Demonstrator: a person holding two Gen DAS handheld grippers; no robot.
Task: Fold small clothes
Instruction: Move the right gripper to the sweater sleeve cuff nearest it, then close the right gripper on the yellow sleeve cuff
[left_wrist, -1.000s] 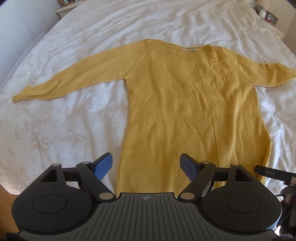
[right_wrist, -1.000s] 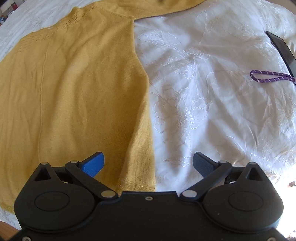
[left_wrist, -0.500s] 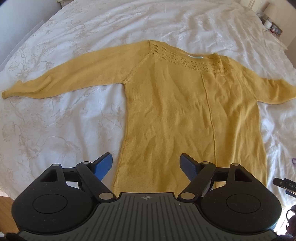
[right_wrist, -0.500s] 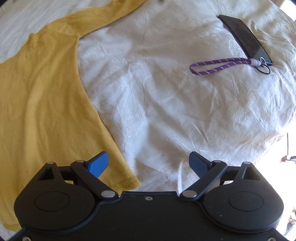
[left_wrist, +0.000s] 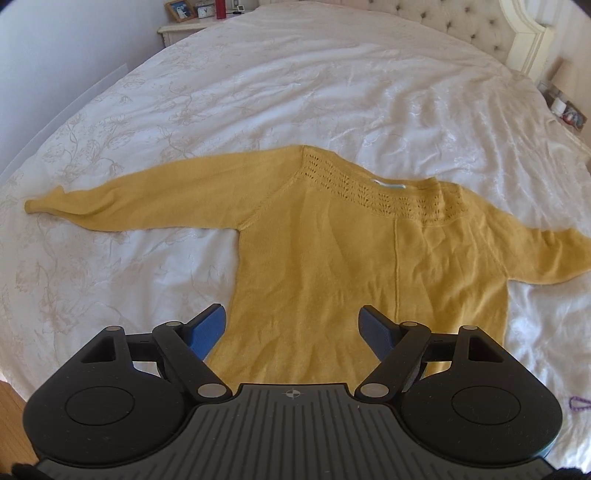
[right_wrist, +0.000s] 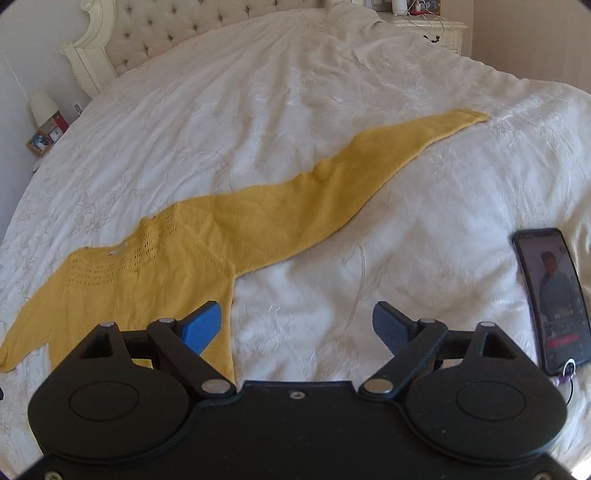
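Both hand-held grippers, left (left_wrist: 291, 328) and right (right_wrist: 297, 326), hang spread and empty above the yellow sweater (left_wrist: 354, 273) lying flat on the bed (left_wrist: 332, 92); it looks soft, light and floppy, so I'd pinch a sleeve cuff (right_wrist: 467, 118).

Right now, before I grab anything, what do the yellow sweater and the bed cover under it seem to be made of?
The yellow sweater looks like a soft, matte fine knit, maybe wool or a blend: an openwork pattern runs below the neckline and a raised seam goes down the middle. The bed cover looks like smooth white woven cloth with a slight sheen and a faint floral pattern, possibly embroidered; its fibre is unclear.
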